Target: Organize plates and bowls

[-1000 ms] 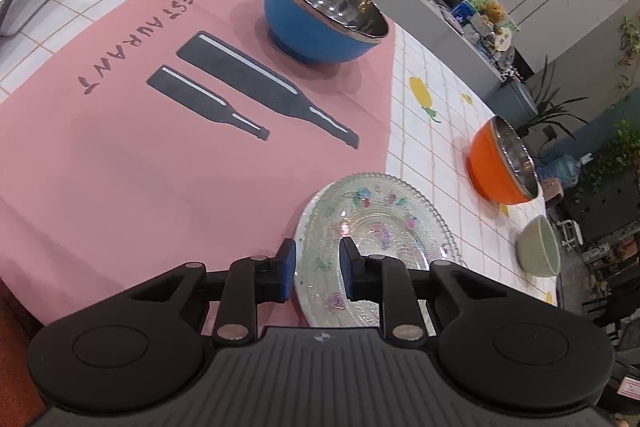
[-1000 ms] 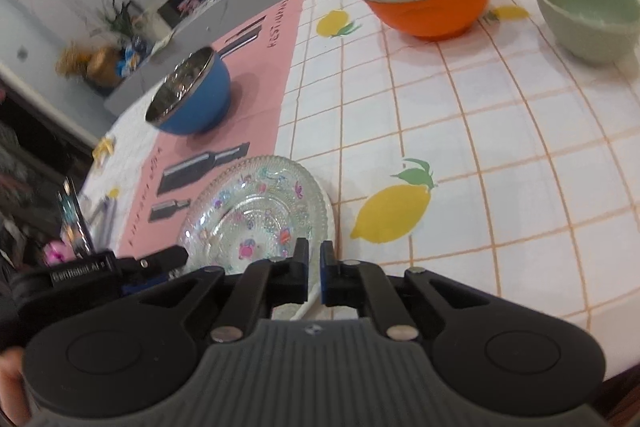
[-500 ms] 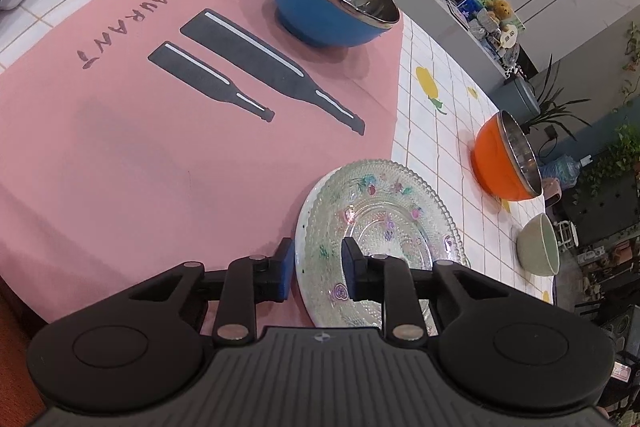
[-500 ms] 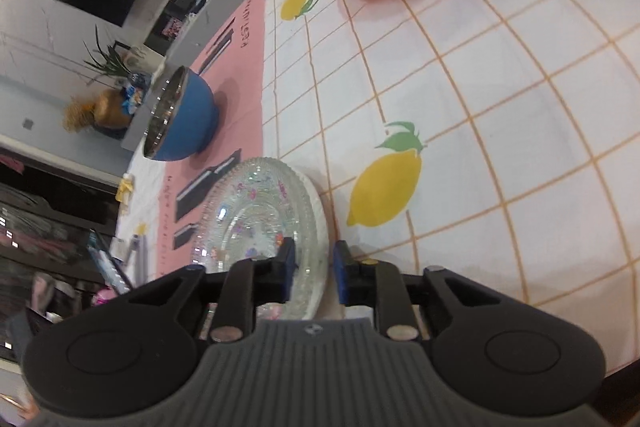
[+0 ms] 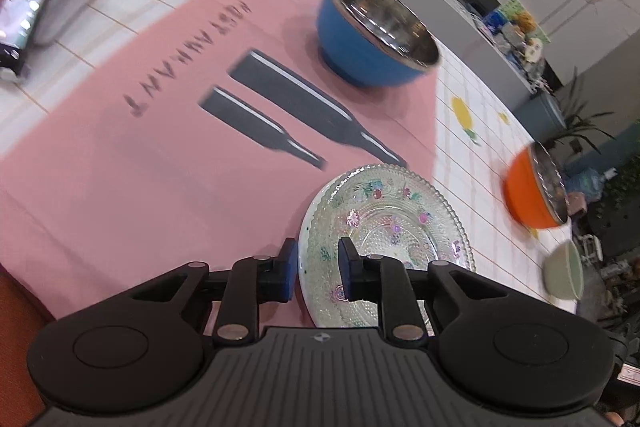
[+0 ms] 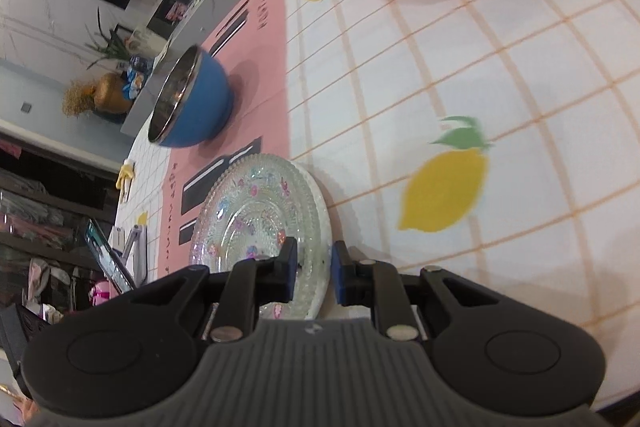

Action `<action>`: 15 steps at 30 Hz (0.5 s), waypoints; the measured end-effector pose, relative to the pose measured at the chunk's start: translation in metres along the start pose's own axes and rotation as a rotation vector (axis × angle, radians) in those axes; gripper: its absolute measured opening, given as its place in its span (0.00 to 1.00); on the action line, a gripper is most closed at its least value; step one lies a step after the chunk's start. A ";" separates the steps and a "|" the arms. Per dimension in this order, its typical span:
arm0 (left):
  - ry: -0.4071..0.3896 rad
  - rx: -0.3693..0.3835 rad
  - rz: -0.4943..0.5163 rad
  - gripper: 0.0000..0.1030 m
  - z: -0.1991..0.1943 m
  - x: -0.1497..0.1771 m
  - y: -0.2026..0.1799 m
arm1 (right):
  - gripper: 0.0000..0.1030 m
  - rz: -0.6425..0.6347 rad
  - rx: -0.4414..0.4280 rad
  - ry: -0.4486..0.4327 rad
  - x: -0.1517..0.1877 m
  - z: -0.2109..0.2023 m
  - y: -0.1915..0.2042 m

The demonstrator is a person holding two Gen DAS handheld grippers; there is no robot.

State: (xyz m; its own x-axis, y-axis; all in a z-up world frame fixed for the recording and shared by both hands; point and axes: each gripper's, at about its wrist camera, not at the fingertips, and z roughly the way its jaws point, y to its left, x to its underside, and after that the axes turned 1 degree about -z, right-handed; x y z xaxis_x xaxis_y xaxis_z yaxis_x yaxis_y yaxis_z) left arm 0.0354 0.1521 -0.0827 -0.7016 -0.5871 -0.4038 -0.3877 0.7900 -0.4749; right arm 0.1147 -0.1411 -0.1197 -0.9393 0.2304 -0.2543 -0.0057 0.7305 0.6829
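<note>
Closest in, through the left wrist view: left claw (image 5: 318, 269) set narrow and closing, astride the near rim of the glass plate (image 5: 396, 223). One pad over the plate's patterned inner face, the other outside the rim, with a thin sliver of pink showing between that outer pad and the edge. No firm pinch to be seen.

From the right wrist view: right claw (image 6: 314, 269) likewise narrow, straddling the rim of the same glass plate (image 6: 256, 211) on its other side. One pad over the floral inside, the other just outside the thick beaded edge, with a slight gap at the outer pad.

Plate placed at the near corner of the pink mat (image 5: 140, 187), partly on the mat and partly over the checked cloth of the surface (image 6: 520, 67). Clear pressed glass with small coloured flowers.

Just beyond the plate on the mat: two dark printed bottle shapes and grey lettering. To the plate's right on the cloth: a printed lemon (image 6: 444, 191).

Farther back on the mat, well apart from the plate: blue bowl (image 5: 372, 39), upright, steel-lined. Off the mat, toward the far right: orange bowl (image 5: 532, 195), also steel-lined, blurred. Just beside it, a pale green bowl (image 5: 564, 275).
</note>
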 end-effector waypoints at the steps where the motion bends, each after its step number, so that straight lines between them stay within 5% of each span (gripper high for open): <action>1: -0.008 -0.012 -0.001 0.23 -0.001 -0.003 0.003 | 0.16 -0.005 -0.003 0.007 0.000 0.004 0.004; 15: -0.061 -0.061 0.044 0.22 -0.011 -0.013 0.005 | 0.20 -0.095 0.009 -0.006 0.000 0.009 0.023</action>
State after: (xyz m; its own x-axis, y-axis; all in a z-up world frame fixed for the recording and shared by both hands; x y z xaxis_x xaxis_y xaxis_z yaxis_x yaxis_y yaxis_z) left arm 0.0358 0.1657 -0.0710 -0.6821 -0.5596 -0.4707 -0.3939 0.8235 -0.4082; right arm 0.1173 -0.1181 -0.1099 -0.9327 0.1631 -0.3217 -0.0918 0.7551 0.6492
